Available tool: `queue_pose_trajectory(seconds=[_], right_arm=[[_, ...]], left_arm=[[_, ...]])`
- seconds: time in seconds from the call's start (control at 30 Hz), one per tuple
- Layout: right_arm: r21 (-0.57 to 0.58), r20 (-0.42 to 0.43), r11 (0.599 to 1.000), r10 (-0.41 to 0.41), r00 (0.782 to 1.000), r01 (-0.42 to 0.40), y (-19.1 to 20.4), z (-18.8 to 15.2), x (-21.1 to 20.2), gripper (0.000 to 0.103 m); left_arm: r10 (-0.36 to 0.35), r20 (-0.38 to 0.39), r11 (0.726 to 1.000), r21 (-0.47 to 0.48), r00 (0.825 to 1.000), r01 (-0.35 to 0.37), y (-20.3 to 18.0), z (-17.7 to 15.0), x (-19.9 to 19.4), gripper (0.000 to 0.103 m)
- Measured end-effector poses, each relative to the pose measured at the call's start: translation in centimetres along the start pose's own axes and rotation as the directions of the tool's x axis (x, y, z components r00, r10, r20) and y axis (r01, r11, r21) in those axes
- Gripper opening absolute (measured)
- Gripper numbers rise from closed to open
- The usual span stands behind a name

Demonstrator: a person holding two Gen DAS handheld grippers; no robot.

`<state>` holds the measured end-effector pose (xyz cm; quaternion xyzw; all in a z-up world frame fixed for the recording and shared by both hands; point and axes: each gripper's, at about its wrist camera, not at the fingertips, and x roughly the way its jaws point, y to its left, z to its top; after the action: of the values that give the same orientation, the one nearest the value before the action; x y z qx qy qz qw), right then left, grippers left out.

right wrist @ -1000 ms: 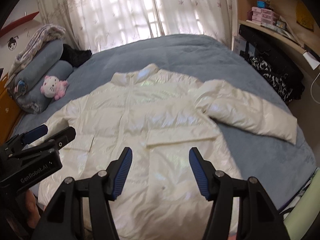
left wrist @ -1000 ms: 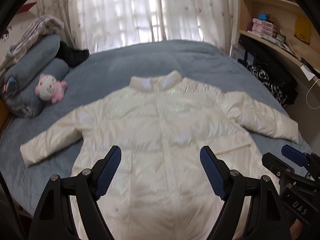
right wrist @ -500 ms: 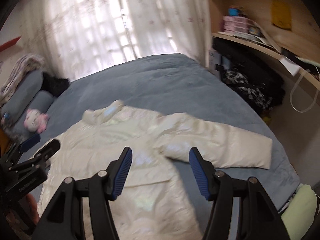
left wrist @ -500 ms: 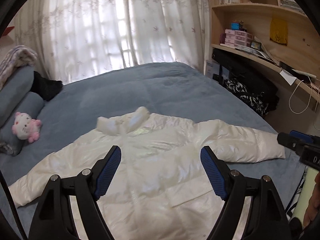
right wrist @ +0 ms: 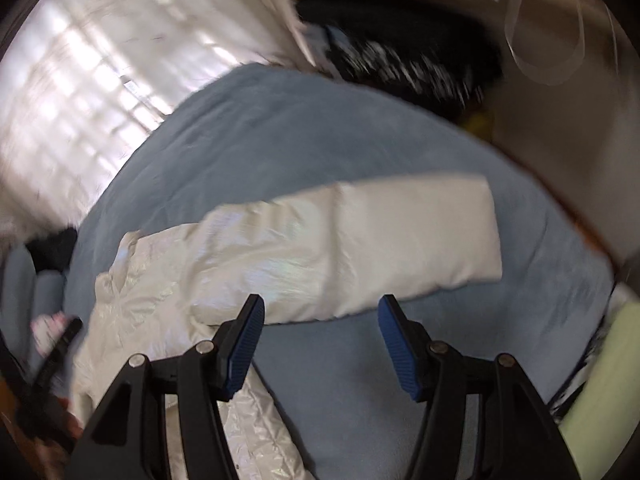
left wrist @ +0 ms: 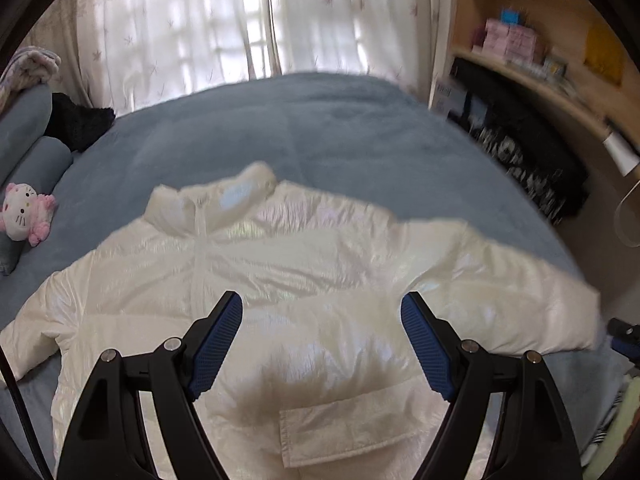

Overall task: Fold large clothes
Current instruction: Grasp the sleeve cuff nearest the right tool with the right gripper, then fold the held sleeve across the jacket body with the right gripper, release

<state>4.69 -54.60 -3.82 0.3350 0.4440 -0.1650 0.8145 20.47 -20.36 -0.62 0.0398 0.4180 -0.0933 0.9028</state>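
A white puffer jacket (left wrist: pixel 304 280) lies spread flat, front up, on the blue bed (left wrist: pixel 320 132), collar toward the window. My left gripper (left wrist: pixel 322 308) is open and empty, hovering over the jacket's lower body near a pocket flap (left wrist: pixel 352 424). My right gripper (right wrist: pixel 320 312) is open and empty, hovering just before the jacket's right sleeve (right wrist: pixel 360 248), which stretches out across the bed (right wrist: pixel 320 132). The left gripper's tip (right wrist: pixel 60 344) shows at the left edge of the blurred right wrist view. The right gripper's tip (left wrist: pixel 624 336) shows at the right edge of the left wrist view.
A Hello Kitty plush (left wrist: pixel 24 212) and grey bolsters (left wrist: pixel 24 136) lie at the bed's left. Black clothes (left wrist: pixel 528 160) hang below wooden shelves (left wrist: pixel 540 76) on the right. Curtains (left wrist: pixel 224 20) cover the window behind. A light green item (right wrist: pixel 600 384) sits at the right edge.
Both grippers swung right. The right gripper now faces the right sleeve, with the view tilted and blurred. The left gripper came lower over the jacket's body. Both stayed open.
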Motion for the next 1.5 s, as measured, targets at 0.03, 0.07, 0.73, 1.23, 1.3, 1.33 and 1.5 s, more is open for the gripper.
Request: queue_pose_trajectory(seconds=[0.03,0.07,0.73,1.23,1.3,1.33,1.5], right_arm=[[0.042,-0.020,0.999,0.000,1.000,0.001,-1.2,0.3,0.8,0.059],[0.089,-0.039,0.996,-0.003,0.999,0.006,-2.6,0.4,1.8,0.059],[0.425,0.134,0.900,0.043,0.990,-0.097,-8.0,2.4,7.0,0.009],[-0.586,0.260,0.794,0.375,0.890,-0.163,20.8,-8.3,-3.2,0.012],[-0.647,0.226,0.752,0.348,0.910,-0.127,22.5,-11.5,-1.3,0.013],[-0.669,0.205,0.734,0.332,0.921,-0.116,23.1,-12.5,-0.1,0.013],[-0.745,0.047,0.658,0.216,0.975,-0.110,25.5,-18.2,6.3,0.016]], left_arm=[[0.007,-0.023,1.000,0.015,1.000,-0.007,-0.6,-0.2,1.0,0.080],[0.013,-0.045,0.999,0.030,0.999,-0.012,-1.2,-0.5,1.9,0.080],[0.023,-0.080,0.998,-0.063,0.997,-0.029,0.7,-2.5,5.9,0.080],[0.069,-0.066,0.971,-0.223,0.995,-0.082,11.7,-3.4,3.1,0.080],[0.059,-0.072,0.969,-0.238,0.996,-0.074,13.1,-4.0,2.8,0.080],[0.047,-0.077,0.967,-0.245,0.996,-0.065,14.0,-4.4,2.7,0.080],[-0.011,-0.106,0.963,-0.269,0.994,-0.018,16.5,-6.3,2.2,0.080]])
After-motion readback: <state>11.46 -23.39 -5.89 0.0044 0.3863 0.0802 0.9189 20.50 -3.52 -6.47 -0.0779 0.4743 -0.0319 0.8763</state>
